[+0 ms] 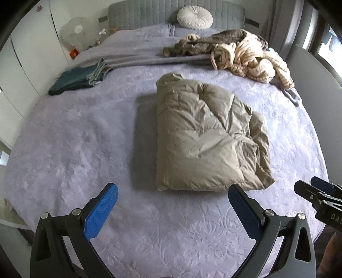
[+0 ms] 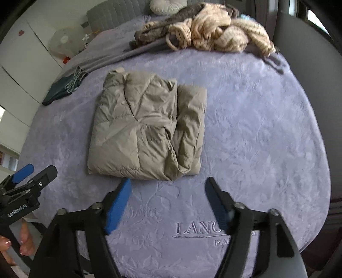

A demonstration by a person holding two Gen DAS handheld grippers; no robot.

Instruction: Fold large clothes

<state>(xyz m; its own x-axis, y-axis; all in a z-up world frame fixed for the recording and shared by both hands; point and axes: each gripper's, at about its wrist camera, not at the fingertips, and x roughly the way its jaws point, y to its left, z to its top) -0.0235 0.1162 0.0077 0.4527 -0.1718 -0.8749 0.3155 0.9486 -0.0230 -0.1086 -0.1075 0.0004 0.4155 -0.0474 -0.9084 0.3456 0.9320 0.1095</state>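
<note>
Across the lavender bed (image 1: 64, 132) lies a folded khaki jacket (image 1: 205, 139), crumpled clothes (image 1: 241, 51) upper right, both grippers' fingers (image 1: 102, 211) wide apart, empty.

A wide bed (image 1: 64, 132) under a lavender embossed bedspread fills the room, with a grey padded headboard (image 1: 149, 12) and round white cushion (image 1: 195, 17) at its far end, white wardrobe doors (image 1: 25, 53) on the left, and daylight from a window (image 1: 329, 40) on the right.

Khaki puffer jacket (image 1: 205, 136), folded into rectangle, flat mid-bed
</note>
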